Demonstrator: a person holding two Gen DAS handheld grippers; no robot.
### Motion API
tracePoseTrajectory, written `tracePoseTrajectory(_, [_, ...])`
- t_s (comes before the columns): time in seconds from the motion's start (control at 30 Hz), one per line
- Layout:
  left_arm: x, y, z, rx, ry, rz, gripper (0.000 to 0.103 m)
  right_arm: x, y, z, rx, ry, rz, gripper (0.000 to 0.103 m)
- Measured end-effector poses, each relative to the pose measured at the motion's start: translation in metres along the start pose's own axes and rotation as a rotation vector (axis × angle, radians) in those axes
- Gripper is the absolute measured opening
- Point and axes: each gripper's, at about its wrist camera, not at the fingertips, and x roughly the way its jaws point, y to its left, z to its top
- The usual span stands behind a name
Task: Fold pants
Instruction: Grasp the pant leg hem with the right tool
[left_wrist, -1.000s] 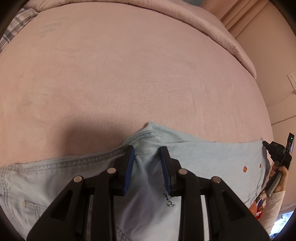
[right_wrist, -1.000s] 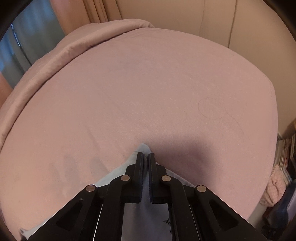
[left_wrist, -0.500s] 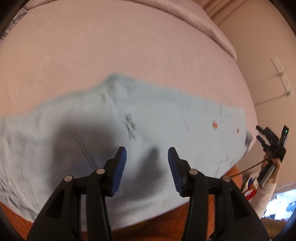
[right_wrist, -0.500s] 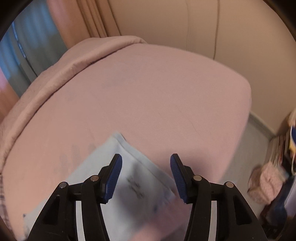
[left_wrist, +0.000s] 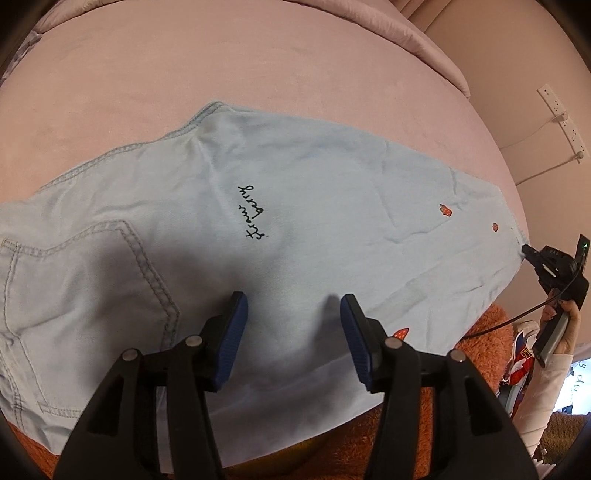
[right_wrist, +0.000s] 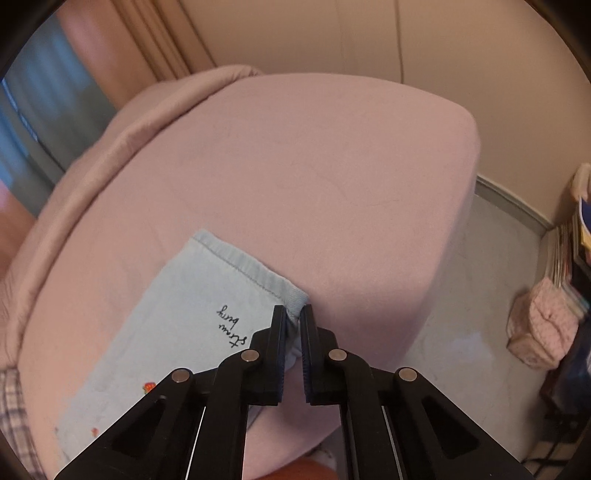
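Observation:
Light blue denim pants (left_wrist: 295, 206) lie spread on the pink bed, with black script and small red strawberry patches on them. My left gripper (left_wrist: 293, 306) is open and empty, held above the pants' near edge. In the right wrist view the pants (right_wrist: 192, 295) end at a hemmed leg near the bed's corner. My right gripper (right_wrist: 293, 314) is shut on the near corner of that hem. It also shows at the far right of the left wrist view (left_wrist: 532, 254), at the pants' end.
The pink bed (right_wrist: 314, 166) fills both views, with a rolled blanket (right_wrist: 122, 122) along its far side. An orange fleece sleeve (left_wrist: 476, 350) is below the pants. Floor, a pink bag (right_wrist: 543, 328) and stacked books are right of the bed. A wall socket strip (left_wrist: 561, 114) hangs at right.
My left gripper let go of the pants, opened and drew back above them. My right gripper opened, drew back to the hem corner and shut on it.

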Motion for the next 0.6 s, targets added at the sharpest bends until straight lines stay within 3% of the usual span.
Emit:
tracePoseTrajectory(0.2, [-0.003, 0.007, -0.004, -0.023, 0.008, -0.028, 0.053, 0.042, -0.001, -0.005, -0.005, 0.070, -0.021, 0.006])
tracePoseTrajectory(0.5, [-0.015, -0.002, -0.012, 0.002, 0.035, -0.002, 0.053, 0.040, 0.002, -0.010, -0.020, 0.059, -0.052, 0.005])
tracePoseTrajectory(0.6, [-0.019, -0.016, -0.010, 0.043, 0.026, -0.038, 0.054, 0.039, -0.002, -0.010, -0.011, 0.060, -0.050, 0.005])
